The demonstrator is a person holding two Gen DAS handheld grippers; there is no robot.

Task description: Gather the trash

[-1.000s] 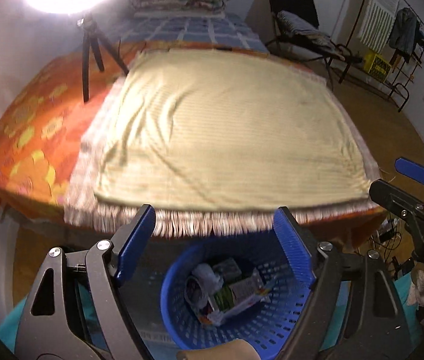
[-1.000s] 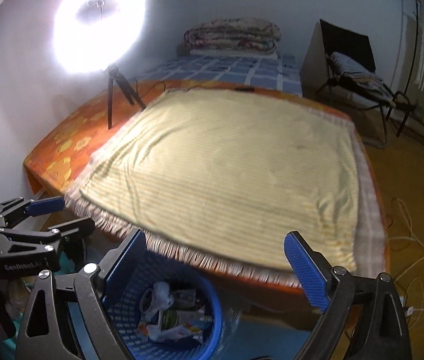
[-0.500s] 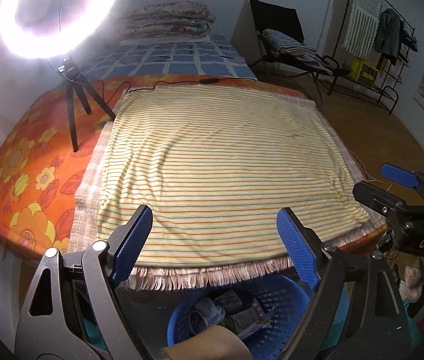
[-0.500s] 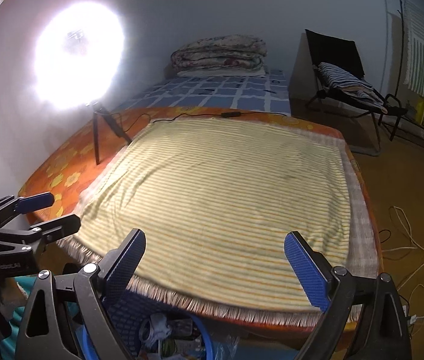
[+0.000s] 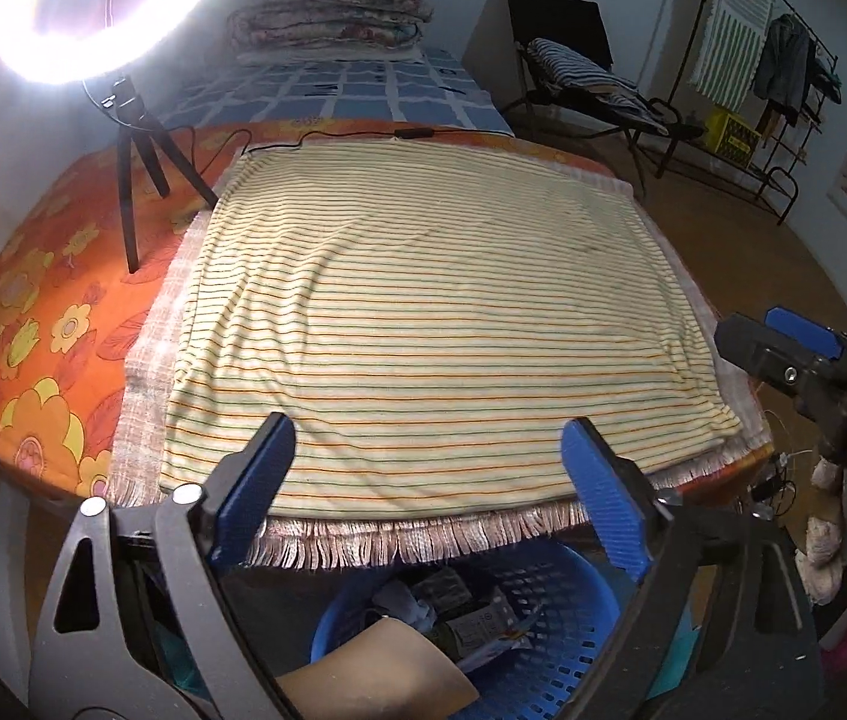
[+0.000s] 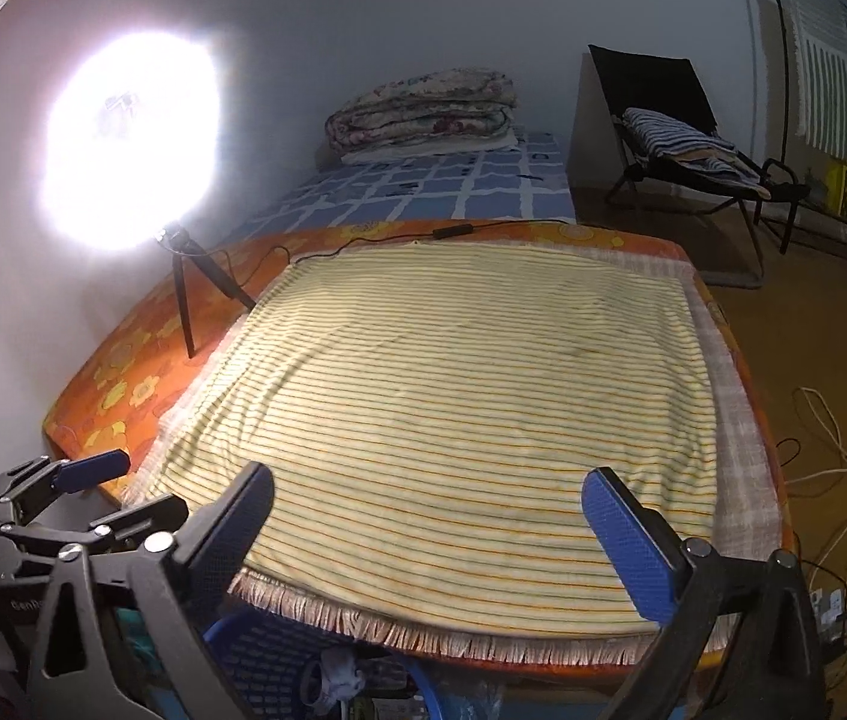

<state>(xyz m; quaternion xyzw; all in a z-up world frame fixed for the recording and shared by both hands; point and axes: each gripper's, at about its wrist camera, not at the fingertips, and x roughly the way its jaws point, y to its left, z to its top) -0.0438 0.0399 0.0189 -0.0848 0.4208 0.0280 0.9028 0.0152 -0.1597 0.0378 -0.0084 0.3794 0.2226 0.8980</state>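
Both views have tipped up off the blue perforated plastic basket (image 5: 519,618) and onto the bed, so the basket that filled the lower picture a second ago is now just a sliver at six o'clock. The left tongs (image 5: 429,492) have just been opening and stand wide apart, nothing between them. Same for the right tongs (image 6: 432,534), spread and empty. The crumpled wrappers and paper trash (image 5: 453,612) sit inside the basket, down below the fringed edge of the yellow striped blanket (image 5: 423,312) (no litter visible on it). I'd call that the collecting finished, or nearly so.
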